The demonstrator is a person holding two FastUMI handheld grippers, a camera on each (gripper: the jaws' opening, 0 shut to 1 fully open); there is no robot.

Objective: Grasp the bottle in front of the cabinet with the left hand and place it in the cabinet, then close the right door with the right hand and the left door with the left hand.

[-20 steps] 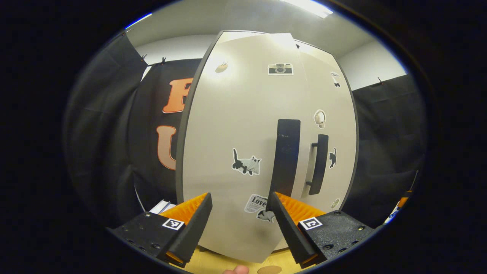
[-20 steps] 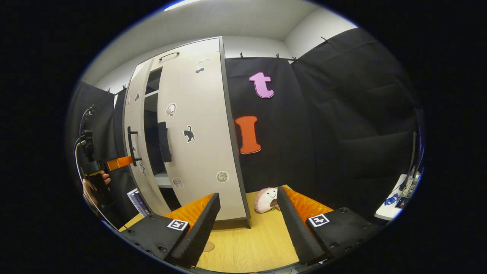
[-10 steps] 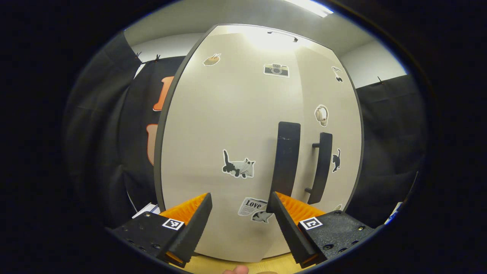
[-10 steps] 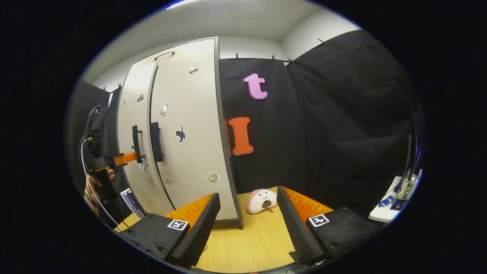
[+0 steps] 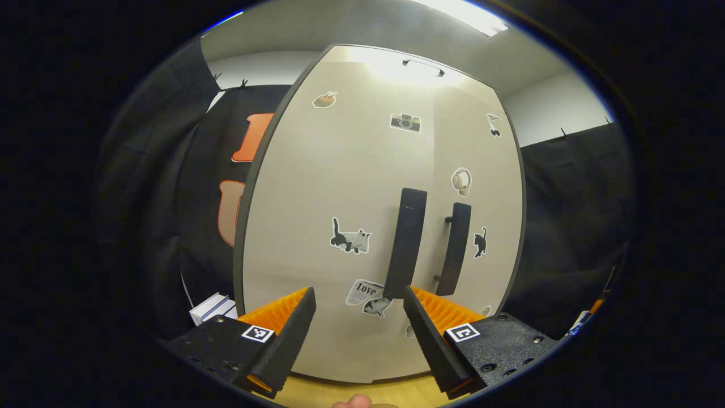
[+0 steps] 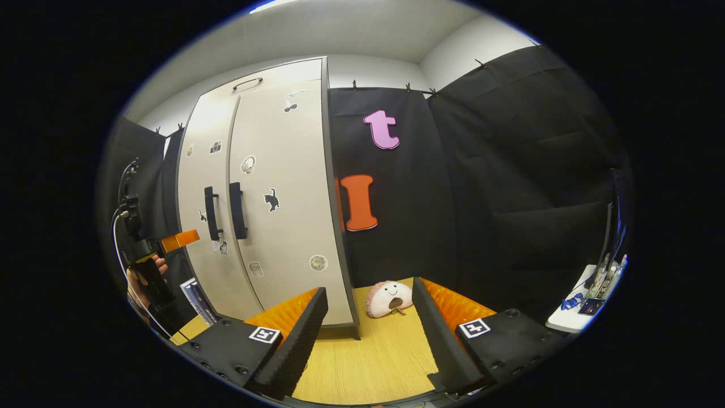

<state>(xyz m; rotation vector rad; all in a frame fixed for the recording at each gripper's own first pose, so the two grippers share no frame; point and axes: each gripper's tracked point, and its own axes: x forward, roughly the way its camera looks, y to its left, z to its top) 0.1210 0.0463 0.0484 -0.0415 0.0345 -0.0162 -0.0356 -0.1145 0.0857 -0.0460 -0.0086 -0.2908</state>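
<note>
A second ago the left door (image 5: 340, 226) stood partly out from the cabinet (image 6: 266, 187); now it lies flat and shut beside the right door (image 5: 481, 215), so both doors are closed. The left gripper (image 5: 357, 334) has pulled back a little from the left door, and its fingers are apart with nothing between them. The two dark handles, the left handle (image 5: 405, 243) and the right handle (image 5: 456, 249), stand upright, long from top to bottom, close side by side at the middle seam. The bottle cannot be seen; the shut doors hide the inside of the cabinet. The right gripper (image 6: 368, 334) hangs over the wooden floor (image 6: 368, 362), well to the right of the cabinet, with its fingers apart and empty. A pink plush toy (image 6: 388, 298) lies on the floor near the cabinet's right corner. In the right gripper view, a hand (image 6: 144, 277) holds the left gripper far off on the left, near the doors. Some books (image 5: 212, 309) sit low at the cabinet's left side.
</note>
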